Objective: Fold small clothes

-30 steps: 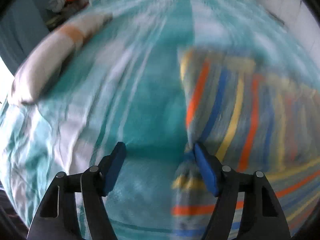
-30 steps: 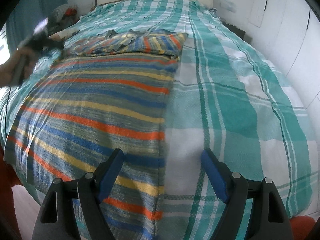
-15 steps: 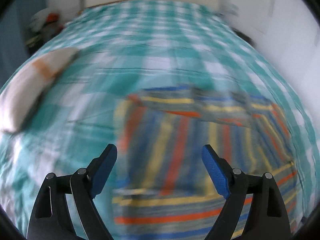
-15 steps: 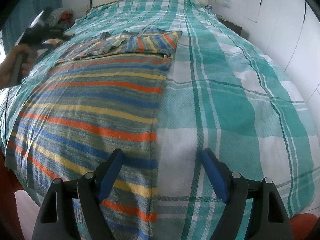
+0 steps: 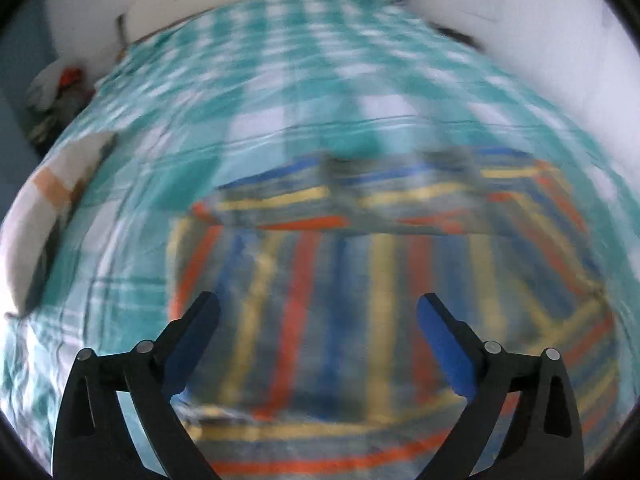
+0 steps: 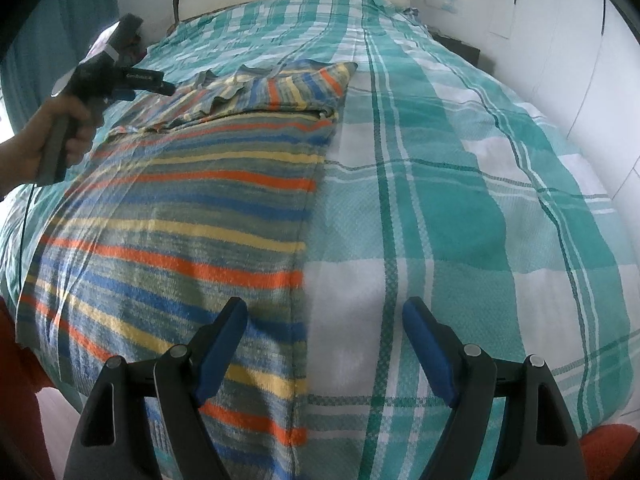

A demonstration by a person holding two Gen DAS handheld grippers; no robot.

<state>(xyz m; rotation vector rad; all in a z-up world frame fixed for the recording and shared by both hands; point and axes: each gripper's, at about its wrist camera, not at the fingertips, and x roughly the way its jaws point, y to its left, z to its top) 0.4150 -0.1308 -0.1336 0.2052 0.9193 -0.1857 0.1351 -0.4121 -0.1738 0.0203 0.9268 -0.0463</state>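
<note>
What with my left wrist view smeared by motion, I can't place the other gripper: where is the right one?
Observer: The right gripper hangs open over the striped garment's right edge near the hem, one jaw above the garment, the other above the bedspread.
Operator: Is the far end folded down?
Observer: Yes, it lies folded over the body, with a rumpled, wavy edge toward the left.
Operator: Where does my gripper sit?
Observer: The left gripper is at that fold's left end; whether it touches is unclear.

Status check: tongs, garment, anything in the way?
Left tongs open, empty, over the striped shirt. Right tongs open, empty, at its near edge. Shirt flat on the bedspread, top folded over. Nothing in the way.
</note>
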